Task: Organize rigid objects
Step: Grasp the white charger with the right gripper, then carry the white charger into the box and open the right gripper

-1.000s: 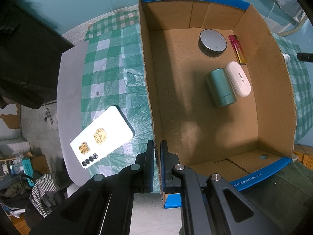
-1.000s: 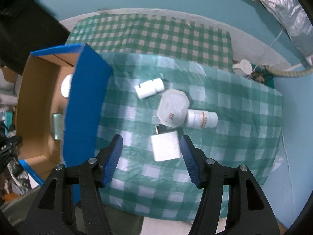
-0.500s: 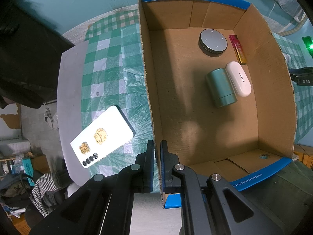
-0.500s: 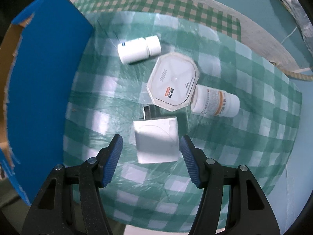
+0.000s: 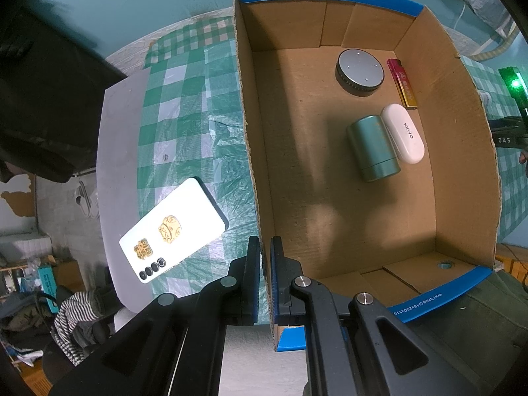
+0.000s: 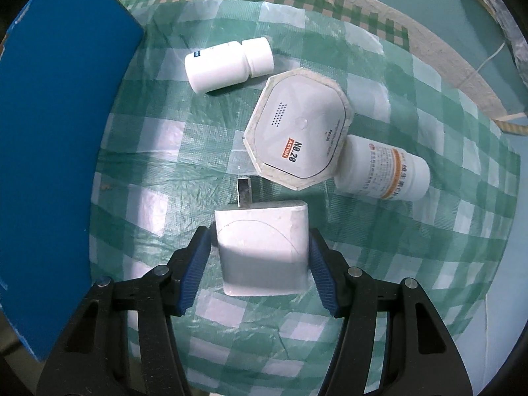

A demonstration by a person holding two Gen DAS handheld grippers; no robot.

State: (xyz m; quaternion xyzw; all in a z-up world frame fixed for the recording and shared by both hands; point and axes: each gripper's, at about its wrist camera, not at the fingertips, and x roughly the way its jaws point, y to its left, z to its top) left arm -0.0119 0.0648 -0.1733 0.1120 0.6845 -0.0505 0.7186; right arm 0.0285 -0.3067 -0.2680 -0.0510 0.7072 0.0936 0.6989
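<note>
The right tool (image 6: 260, 257) has dropped to straddle the white charger (image 6: 262, 247) (fingers still released), ready to clench.

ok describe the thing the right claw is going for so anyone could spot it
On the green checked tablecloth, right of the blue cardboard box, lies a flat white square plug charger between the right claw's open pads. Unlike the neighbouring bottles, it has a metal prong.
</note>
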